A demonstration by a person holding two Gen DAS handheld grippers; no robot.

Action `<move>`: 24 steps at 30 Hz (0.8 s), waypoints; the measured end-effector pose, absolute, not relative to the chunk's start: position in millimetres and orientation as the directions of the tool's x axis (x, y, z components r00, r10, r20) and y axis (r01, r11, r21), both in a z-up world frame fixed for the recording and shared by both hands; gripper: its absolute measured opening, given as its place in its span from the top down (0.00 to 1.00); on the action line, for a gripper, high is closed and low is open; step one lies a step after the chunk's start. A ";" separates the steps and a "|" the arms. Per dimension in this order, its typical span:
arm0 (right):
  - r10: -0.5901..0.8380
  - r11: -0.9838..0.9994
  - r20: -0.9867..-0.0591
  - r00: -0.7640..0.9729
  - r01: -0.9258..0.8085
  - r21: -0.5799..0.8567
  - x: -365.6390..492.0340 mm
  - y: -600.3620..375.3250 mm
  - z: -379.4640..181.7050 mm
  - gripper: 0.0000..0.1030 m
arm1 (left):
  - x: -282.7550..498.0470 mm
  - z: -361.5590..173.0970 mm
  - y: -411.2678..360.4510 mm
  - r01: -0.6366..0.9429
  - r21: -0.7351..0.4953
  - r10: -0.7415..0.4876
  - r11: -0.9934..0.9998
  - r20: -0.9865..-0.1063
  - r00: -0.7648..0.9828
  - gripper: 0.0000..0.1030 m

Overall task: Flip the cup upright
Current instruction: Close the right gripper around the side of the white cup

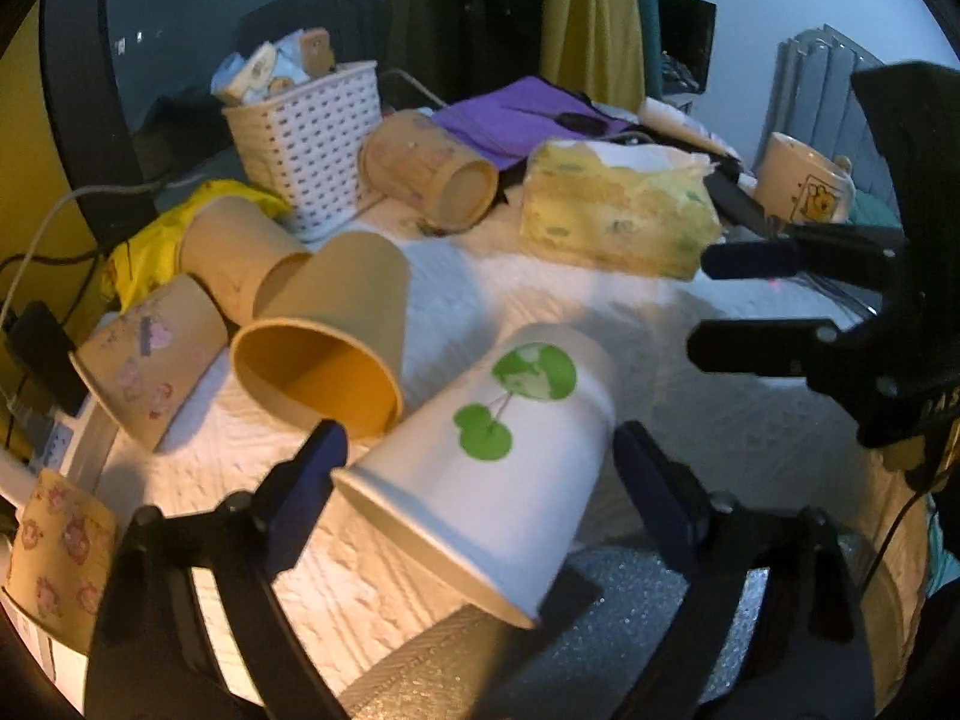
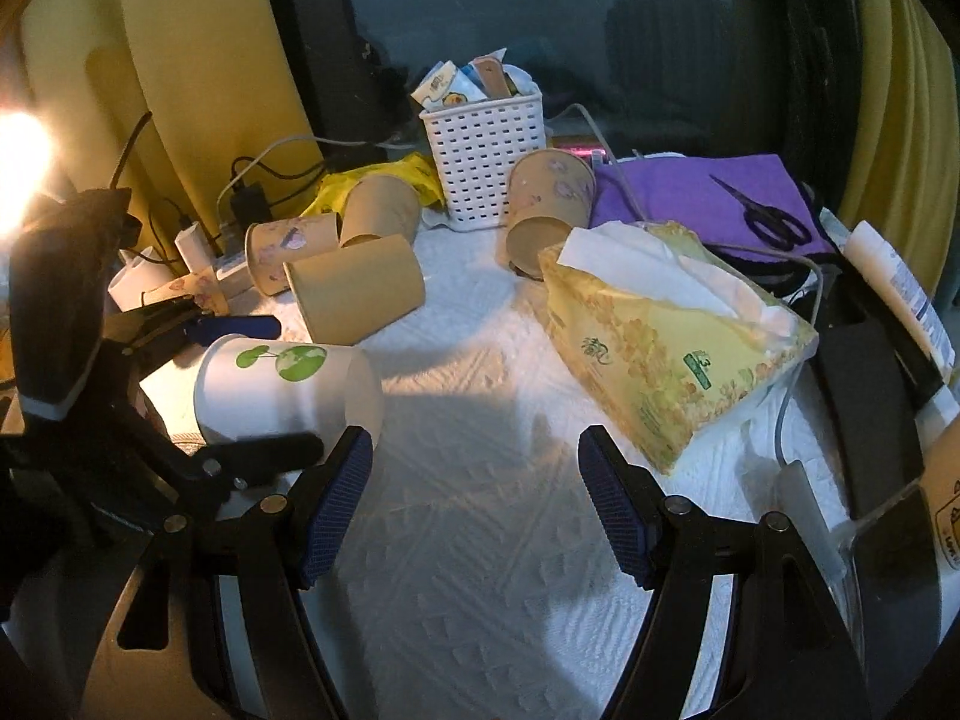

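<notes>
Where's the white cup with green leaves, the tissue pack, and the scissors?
white cup with green leaves (image 1: 480, 468), left wrist view, on its side wall.
tissue pack (image 2: 660, 360), right wrist view, yellow wrapper.
scissors (image 2: 774, 222), right wrist view, black handles.

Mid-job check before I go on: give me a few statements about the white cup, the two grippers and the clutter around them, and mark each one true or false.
1. The white cup stands upright on the table. False: it is tilted, with its open rim low and toward the left wrist camera.
2. The white cup sits between the fingers of the left gripper. True.
3. The right gripper is shut on a brown cup. False: its jaws are open with only the white cloth between them.
4. A pair of scissors lies on the purple cloth. True.
5. The white basket is empty. False: packets stick out of its top.
6. The tissue pack has a tissue poking out. True.
</notes>
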State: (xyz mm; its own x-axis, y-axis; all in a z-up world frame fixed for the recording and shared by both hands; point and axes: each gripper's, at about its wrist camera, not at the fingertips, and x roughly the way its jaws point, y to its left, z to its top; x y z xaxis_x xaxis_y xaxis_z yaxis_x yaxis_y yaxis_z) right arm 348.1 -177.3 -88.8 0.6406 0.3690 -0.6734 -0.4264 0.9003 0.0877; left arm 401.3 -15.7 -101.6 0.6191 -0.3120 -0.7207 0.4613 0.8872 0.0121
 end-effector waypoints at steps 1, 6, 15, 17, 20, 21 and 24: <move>0.369 0.900 -0.674 0.640 -0.426 0.088 348.0 -177.8 -89.0 0.28 | 400.7 -101.4 -16.0 0.465 0.012 -0.314 0.885 -0.721 0.617 0.14; 0.369 0.901 -0.676 0.637 -0.425 0.091 343.5 -177.0 -86.9 0.28 | 392.7 -97.1 -17.5 0.473 0.016 -0.319 0.881 -0.719 0.618 0.19; 0.371 0.901 -0.656 0.657 -0.426 0.082 320.0 -179.9 -71.7 0.28 | 355.6 -80.7 -26.7 0.484 -0.032 -0.361 0.875 -0.707 0.607 0.21; 0.371 0.901 -0.651 0.663 -0.426 0.080 312.2 -181.1 -67.9 0.28 | 342.6 -75.7 -28.0 0.481 -0.042 -0.368 0.876 -0.703 0.608 0.21; 0.372 0.901 -0.642 0.671 -0.426 0.077 297.5 -182.2 -62.3 0.28 | 322.1 -69.6 -29.1 0.483 -0.056 -0.381 0.874 -0.697 0.608 0.21; 0.373 0.901 -0.640 0.672 -0.427 0.077 291.9 -182.5 -60.7 0.28 | 312.2 -67.2 -29.6 0.482 -0.058 -0.383 0.874 -0.694 0.610 0.21; 0.376 0.899 -0.636 0.674 -0.433 0.073 274.8 -182.0 -57.5 0.28 | 286.8 -61.4 -30.4 0.480 -0.068 -0.390 0.875 -0.687 0.613 0.21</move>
